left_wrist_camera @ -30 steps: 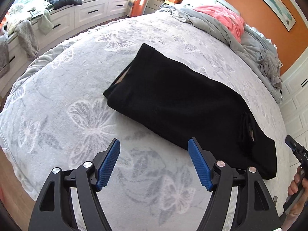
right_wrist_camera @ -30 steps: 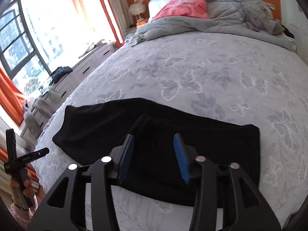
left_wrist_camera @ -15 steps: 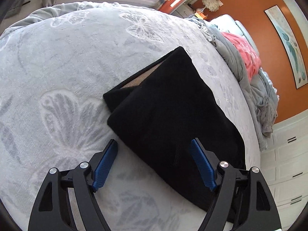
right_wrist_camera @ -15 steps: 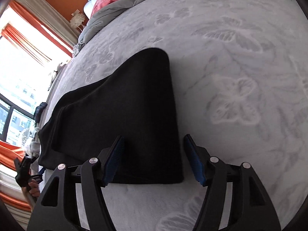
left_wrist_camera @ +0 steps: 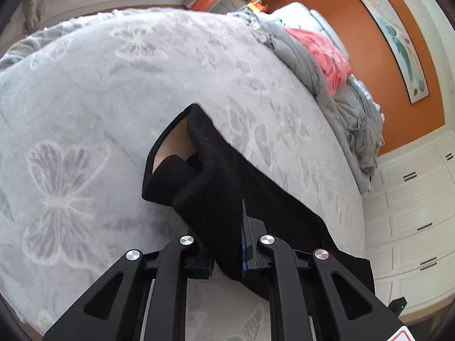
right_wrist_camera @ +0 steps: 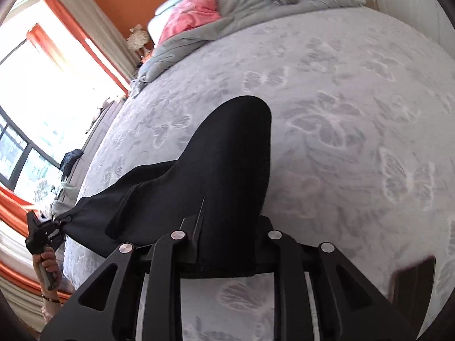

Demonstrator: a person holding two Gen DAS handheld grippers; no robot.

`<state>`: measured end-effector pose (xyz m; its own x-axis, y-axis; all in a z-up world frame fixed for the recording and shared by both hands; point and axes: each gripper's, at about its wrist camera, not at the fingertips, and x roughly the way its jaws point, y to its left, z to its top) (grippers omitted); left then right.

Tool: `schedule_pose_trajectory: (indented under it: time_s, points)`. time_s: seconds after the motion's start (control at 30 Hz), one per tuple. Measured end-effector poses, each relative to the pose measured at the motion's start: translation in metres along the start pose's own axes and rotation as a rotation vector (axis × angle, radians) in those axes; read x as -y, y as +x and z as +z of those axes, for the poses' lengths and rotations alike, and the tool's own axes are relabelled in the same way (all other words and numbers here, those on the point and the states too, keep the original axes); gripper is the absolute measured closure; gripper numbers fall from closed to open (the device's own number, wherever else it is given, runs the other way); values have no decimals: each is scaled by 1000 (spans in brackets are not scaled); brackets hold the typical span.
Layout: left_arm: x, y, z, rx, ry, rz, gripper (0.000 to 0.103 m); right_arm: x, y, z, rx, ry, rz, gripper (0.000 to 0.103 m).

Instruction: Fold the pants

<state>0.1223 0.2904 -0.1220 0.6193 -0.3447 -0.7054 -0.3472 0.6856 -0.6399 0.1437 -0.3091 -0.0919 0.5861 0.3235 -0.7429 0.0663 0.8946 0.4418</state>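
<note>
The black pants (left_wrist_camera: pixel 227 187) lie folded lengthwise on the grey butterfly-print bedspread (left_wrist_camera: pixel 85 99). My left gripper (left_wrist_camera: pixel 227 244) is shut on the near corner of one end, where a tan lining shows in the opening (left_wrist_camera: pixel 173 147). The cloth is lifted and bunched between the fingers. In the right wrist view the pants (right_wrist_camera: pixel 227 164) run from my right gripper (right_wrist_camera: pixel 224 244), which is shut on the other end's near corner, towards the left gripper (right_wrist_camera: pixel 45 233) at the far left. The cloth hides both grippers' pads.
A rumpled grey quilt (left_wrist_camera: pixel 341 96) and a pink pillow (left_wrist_camera: pixel 324 54) lie at the head of the bed. White drawer units (left_wrist_camera: pixel 409 227) stand to the right, a window seat (right_wrist_camera: pixel 71 164) with clothes to the left. The bed edge is close below both grippers.
Both grippers have moved down onto the pants' ends and closed on the cloth. Each end is now lifted off the bedspread.
</note>
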Motion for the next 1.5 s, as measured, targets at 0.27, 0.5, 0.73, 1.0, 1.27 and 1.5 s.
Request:
schedule_pose_trajectory:
  time_s: [0.27, 0.5, 0.73, 1.0, 1.27, 1.5]
  points:
    - [-27, 23, -40, -30, -36, 138, 73, 14, -11, -26, 63, -54, -235, 62]
    - [-30, 25, -39, -19, -65, 128, 67, -150, 79, -56, -143, -354, 73, 53]
    - [-30, 28, -33, -55, -27, 105, 67, -196, 136, -86, -121, -461, -127, 85]
    - [-29, 31, -28, -53, -8, 69, 58, -197, 152, -82, -153, -494, -165, 82]
    - [-36, 32, -25, -70, -32, 33, 58, -226, 127, -53, -54, -394, -45, 94]
    - [-42, 29, -22, -83, -46, 15, 58, -223, 125, -48, -89, -360, 44, 74]
